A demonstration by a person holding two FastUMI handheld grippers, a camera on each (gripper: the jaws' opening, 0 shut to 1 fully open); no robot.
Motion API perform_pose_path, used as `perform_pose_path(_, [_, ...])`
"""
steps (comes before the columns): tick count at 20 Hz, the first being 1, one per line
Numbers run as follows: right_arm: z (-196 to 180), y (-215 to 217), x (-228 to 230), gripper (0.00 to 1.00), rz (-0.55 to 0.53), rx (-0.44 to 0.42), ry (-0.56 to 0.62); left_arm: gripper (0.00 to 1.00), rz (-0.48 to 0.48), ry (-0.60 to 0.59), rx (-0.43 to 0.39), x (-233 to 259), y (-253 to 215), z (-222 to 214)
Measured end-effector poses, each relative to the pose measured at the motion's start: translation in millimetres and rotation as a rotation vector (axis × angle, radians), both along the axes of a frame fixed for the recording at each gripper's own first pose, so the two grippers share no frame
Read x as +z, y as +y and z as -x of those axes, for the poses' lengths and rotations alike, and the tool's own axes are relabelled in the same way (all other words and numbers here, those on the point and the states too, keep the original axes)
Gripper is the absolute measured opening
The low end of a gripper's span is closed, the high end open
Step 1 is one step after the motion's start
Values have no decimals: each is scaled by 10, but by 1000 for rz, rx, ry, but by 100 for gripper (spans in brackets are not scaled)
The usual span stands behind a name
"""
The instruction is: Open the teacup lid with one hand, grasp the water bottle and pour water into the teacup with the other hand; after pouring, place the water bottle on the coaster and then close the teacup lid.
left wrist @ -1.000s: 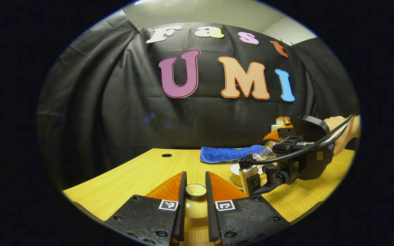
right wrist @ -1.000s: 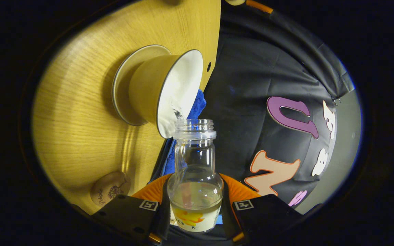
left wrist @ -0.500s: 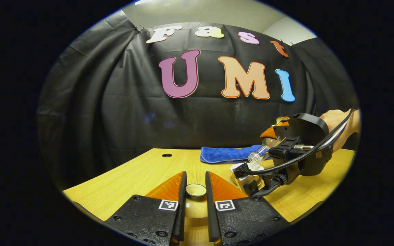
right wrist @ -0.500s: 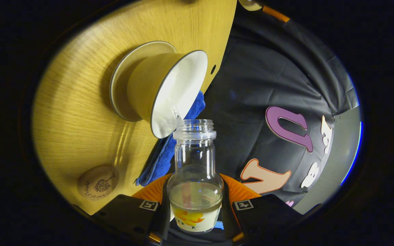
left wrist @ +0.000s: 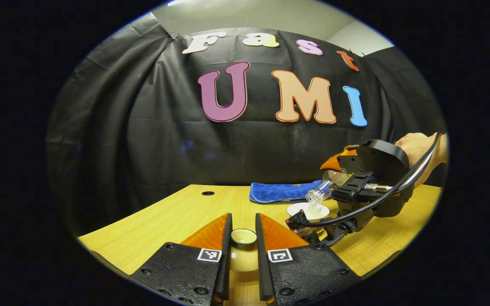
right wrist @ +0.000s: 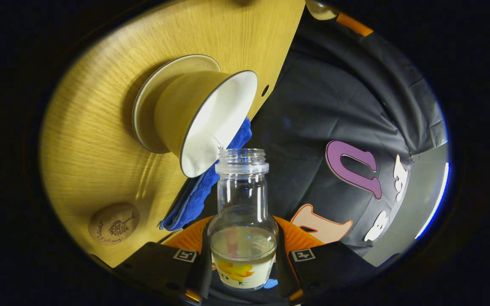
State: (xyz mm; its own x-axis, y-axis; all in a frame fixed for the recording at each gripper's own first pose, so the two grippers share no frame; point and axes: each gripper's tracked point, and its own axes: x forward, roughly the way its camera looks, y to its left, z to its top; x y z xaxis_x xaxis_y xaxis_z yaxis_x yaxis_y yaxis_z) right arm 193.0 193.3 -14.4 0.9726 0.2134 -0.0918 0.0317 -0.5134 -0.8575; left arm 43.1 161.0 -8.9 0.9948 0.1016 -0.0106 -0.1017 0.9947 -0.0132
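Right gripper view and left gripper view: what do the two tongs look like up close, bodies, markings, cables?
Both tongs, left and right, have black textured bodies with screws and a small square black-and-white marker on each side. Seen from the left gripper view, the right tongs have a rounded black housing, a clamped black cable and a bare hand, no sleeve visible.
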Motion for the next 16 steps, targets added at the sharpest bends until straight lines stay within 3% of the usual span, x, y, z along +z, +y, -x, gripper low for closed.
perform_pose_path(11, [26, 32, 10, 64, 23, 10, -1, 25, 0, -1, -1, -2, 3, 2])
perform_pose_path(16, [-26, -105, -108, 64, -149, -57, 124, 24, 0, -1, -1, 10, 6, 6])
